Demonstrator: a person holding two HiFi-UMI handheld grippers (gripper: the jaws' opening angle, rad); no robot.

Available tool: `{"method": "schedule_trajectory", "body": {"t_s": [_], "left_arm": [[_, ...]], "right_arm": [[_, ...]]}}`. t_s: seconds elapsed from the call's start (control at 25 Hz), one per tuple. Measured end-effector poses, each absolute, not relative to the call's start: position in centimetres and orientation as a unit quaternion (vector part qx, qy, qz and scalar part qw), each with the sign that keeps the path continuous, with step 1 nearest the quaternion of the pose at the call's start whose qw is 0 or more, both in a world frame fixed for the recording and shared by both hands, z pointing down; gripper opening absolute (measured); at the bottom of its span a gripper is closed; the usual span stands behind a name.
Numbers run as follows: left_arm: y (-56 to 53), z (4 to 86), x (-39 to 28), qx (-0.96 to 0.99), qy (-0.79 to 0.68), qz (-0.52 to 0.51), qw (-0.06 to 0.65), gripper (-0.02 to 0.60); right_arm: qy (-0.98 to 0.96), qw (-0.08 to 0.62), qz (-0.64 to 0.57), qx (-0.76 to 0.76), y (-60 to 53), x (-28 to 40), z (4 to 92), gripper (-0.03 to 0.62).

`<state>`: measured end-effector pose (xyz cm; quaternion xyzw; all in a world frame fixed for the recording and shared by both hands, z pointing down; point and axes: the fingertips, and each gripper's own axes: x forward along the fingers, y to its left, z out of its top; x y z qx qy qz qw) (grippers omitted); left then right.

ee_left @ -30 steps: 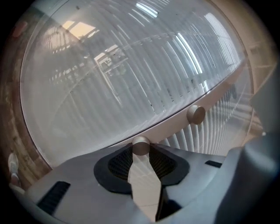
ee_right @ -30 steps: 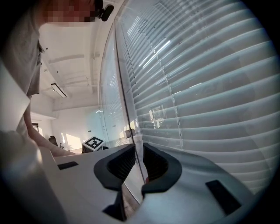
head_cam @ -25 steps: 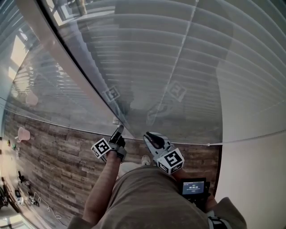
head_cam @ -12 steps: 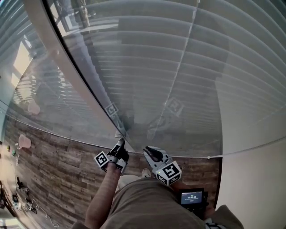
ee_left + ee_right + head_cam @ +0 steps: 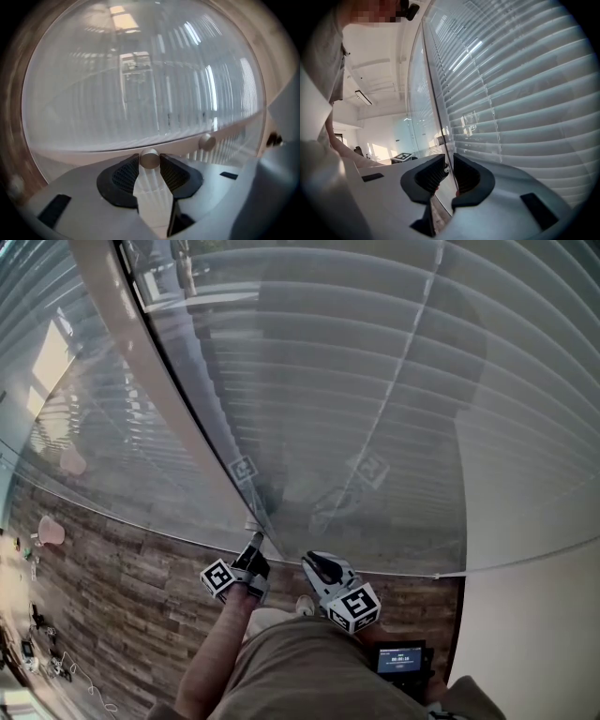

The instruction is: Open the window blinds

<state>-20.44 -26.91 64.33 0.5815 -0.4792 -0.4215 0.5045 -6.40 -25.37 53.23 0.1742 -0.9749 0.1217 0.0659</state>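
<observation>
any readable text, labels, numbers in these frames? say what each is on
Nothing here can be quoted.
Device screen, bottom edge of the head view: a row of light digits, too small to read.
Left marker cube and right marker cube: black-and-white square patterns only, no letters or numbers.
Blinds: no print visible.
Both gripper views: no text.

Two grippers, left gripper (image 5: 253,542) and right gripper (image 5: 313,564), face one window blind (image 5: 375,381) and two knobs: first knob (image 5: 150,159) between the left jaws, second knob (image 5: 206,141) just beside them.
</observation>
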Motion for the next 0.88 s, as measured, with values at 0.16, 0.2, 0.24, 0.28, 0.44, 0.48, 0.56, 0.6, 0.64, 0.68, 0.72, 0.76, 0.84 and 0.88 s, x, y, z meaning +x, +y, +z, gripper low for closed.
{"method": "schedule_trajectory", "body": {"t_s": [0.16, 0.2, 0.24, 0.28, 0.44, 0.48, 0.56, 0.6, 0.64, 0.68, 0.72, 0.76, 0.84, 0.88], "left_arm": [[-26.9, 64.6, -20.4, 0.677, -0.594, -0.169, 0.4, 0.176], [-26.8, 64.7, -20.5, 0.689, -0.617, -0.104, 0.366, 0.178], [-26.7, 64.8, -20.4, 0.696, -0.635, -0.045, 0.332, 0.176], [-26.6, 64.7, -20.3, 0.699, -0.648, 0.002, 0.302, 0.176], [-26.6, 64.0, -20.3, 0.692, -0.676, 0.102, 0.231, 0.176], [-26.6, 64.1, -20.3, 0.69, -0.68, 0.115, 0.221, 0.175], [-26.5, 64.1, -20.3, 0.684, -0.685, 0.143, 0.206, 0.161], [-26.5, 63.9, -20.3, 0.681, -0.686, 0.157, 0.201, 0.149], [-26.6, 63.5, -20.3, 0.678, -0.687, 0.168, 0.198, 0.14], [-26.6, 63.1, -20.3, 0.676, -0.689, 0.174, 0.196, 0.14], [-26.7, 62.9, -20.3, 0.674, -0.69, 0.177, 0.195, 0.14], [-26.8, 62.8, -20.3, 0.673, -0.691, 0.178, 0.194, 0.14], [-26.9, 62.9, -20.4, 0.672, -0.693, 0.179, 0.188, 0.14], [-27.0, 62.8, -20.4, 0.672, -0.695, 0.179, 0.184, 0.141]], "right_arm": [[-0.974, 0.06, 0.123, 0.183, -26.0, -6.5, 53.8, 0.052], [-0.973, 0.059, 0.125, 0.185, -26.1, -6.5, 54.1, 0.052], [-0.972, 0.058, 0.127, 0.187, -26.1, -6.5, 54.2, 0.052], [-0.972, 0.058, 0.129, 0.189, -26.0, -6.4, 54.3, 0.052], [-0.972, 0.06, 0.131, 0.188, -25.8, -6.2, 53.4, 0.052], [-0.971, 0.061, 0.131, 0.189, -25.7, -6.0, 53.5, 0.052], [-0.971, 0.063, 0.132, 0.192, -25.6, -5.6, 53.6, 0.052], [-0.97, 0.064, 0.132, 0.193, -25.7, -5.4, 53.3, 0.052], [-0.97, 0.065, 0.132, 0.195, -25.7, -5.3, 52.9, 0.052], [-0.97, 0.065, 0.133, 0.196, -25.8, -5.2, 52.5, 0.052], [-0.969, 0.065, 0.133, 0.196, -25.8, -5.1, 52.3, 0.052], [-0.969, 0.065, 0.135, 0.196, -25.8, -5.1, 52.3, 0.052], [-0.969, 0.066, 0.137, 0.197, -25.9, -5.0, 52.7, 0.052], [-0.968, 0.067, 0.138, 0.197, -25.9, -5.1, 52.8, 0.052]]}}
